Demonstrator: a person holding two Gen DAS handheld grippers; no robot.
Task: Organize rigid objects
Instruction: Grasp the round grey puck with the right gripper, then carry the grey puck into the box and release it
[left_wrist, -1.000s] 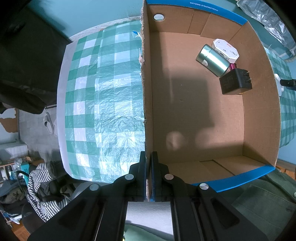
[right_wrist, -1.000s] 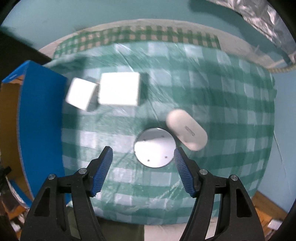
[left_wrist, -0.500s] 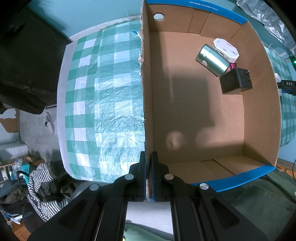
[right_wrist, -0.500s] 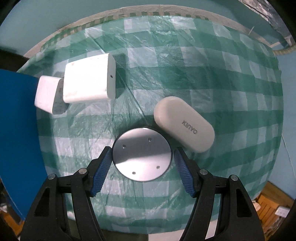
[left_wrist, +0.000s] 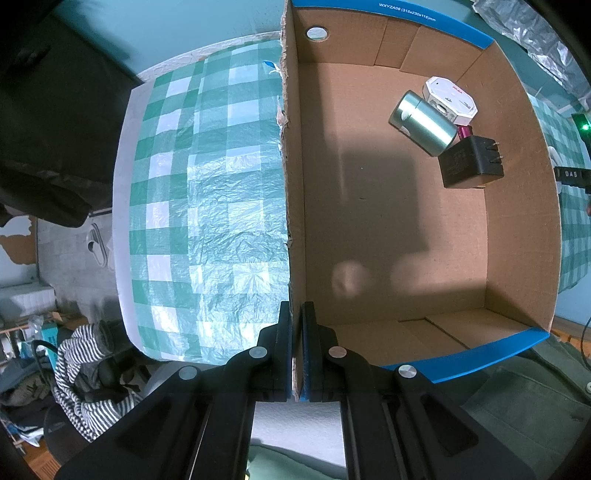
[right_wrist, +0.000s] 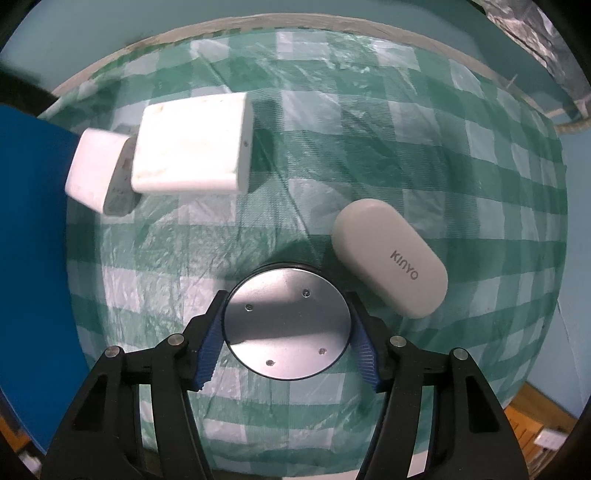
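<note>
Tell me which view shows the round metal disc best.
The right wrist view: the round metal disc lies full-face on the checked cloth, between the closing right tongs. The left wrist view shows none of it, only the box.

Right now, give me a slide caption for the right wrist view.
Right gripper closing around a round metal disc on the checked tablecloth.

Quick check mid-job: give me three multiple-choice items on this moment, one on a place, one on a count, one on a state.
1. The round metal disc lies:
A. in the box
B. on the checked cloth, between the right gripper fingers
C. on the white pill-shaped case

2. Things in the cardboard box:
A. one
B. at least three
C. none

3. The left gripper is:
A. wide open
B. holding the disc
C. clamped on the box wall

Key: 1 B, fingers flank it, closing. 2 B, silver cylinder, white octagonal case, black plug adapter. 3 C, wall sits between its pads.
</note>
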